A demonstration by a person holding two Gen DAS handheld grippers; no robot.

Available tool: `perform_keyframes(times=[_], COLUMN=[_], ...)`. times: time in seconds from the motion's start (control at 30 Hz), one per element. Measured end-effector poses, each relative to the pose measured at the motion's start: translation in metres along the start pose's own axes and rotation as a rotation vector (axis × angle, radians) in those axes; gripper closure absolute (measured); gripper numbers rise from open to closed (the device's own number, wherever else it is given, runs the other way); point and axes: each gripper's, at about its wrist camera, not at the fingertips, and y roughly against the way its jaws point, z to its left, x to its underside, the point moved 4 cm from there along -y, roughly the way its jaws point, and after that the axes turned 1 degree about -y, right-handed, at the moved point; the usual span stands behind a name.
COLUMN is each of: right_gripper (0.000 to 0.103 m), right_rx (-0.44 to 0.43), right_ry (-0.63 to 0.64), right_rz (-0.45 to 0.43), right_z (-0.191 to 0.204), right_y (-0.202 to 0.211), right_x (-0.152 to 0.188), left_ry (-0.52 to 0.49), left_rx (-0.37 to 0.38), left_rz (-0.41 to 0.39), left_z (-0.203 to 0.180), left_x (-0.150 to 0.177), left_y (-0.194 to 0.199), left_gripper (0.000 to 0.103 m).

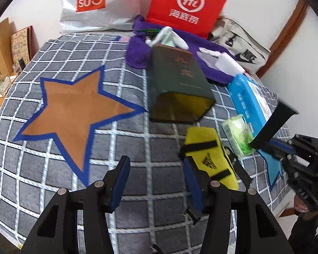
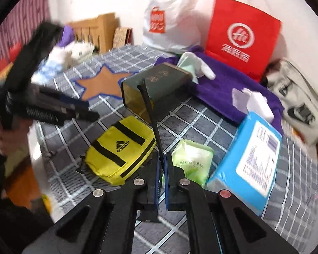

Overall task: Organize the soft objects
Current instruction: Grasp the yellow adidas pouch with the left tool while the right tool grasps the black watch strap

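The yellow pouch (image 2: 120,150) lies on the grey checked cover (image 1: 53,169), black stripes and logo facing up, just in front of the dark green box (image 2: 156,84) that lies on its side with its open end toward me. A thin black strap (image 2: 150,114) runs up from between my right tongs (image 2: 162,165) – they are closed together, with the strap pinched at their tips as far as I can make out. Just right of the pouch sits a green pack of wipes (image 2: 193,158), and beside that a blue pack (image 2: 250,158) with a white label. My left tongs (image 1: 156,169) stand apart with nothing between them, hovering over the cover beside the pouch's near end. An orange star (image 1: 74,110) edged in blue marks the cover to the left. Behind the box a purple towel (image 2: 222,93) is spread out with white items on it – beyond that, a red bag (image 1: 188,6) and a white bag (image 1: 95,4) lean against the wall.
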Motion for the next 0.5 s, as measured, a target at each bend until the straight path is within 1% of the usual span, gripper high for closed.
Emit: perform_keyframes(times=[0.1,0.2,0.23,0.3,0.37,0.5], right_gripper=[0.100,0.101,0.101,0.101,0.101,0.101], right_rx=[0.023,0.021,0.034,0.049,0.070,0.094], right_ry=[-0.057,-0.127,-0.154,-0.179,-0.216,-0.290], right_rz=[-0.030,-0.041,-0.046,-0.046,-0.053,-0.040], right_z=[-0.010,-0.023,-0.029,-0.037,-0.046,-0.065], right_y=[0.018,0.032,0.039,0.045,0.053,0.057], right_x=[0.011,0.024,0.031,0.039,0.050,0.073], left_ry=[-0.011,-0.005,-0.003,-0.004,-0.014,-0.029], left_rx=[0.007,0.046,0.054,0.060,0.055,0.060], left_rz=[0.008,0.021,0.027,0.036,0.041,0.069], left_z=[-0.011,-0.023,-0.027,-0.034,-0.043,-0.060], left_x=[0.005,0.008,0.008,0.009,0.010,0.011], left_y=[0.000,-0.002,-0.004,-0.009,-0.013,-0.023], left_gripper=[0.053,0.052,0.052,0.044,0.039,0.035])
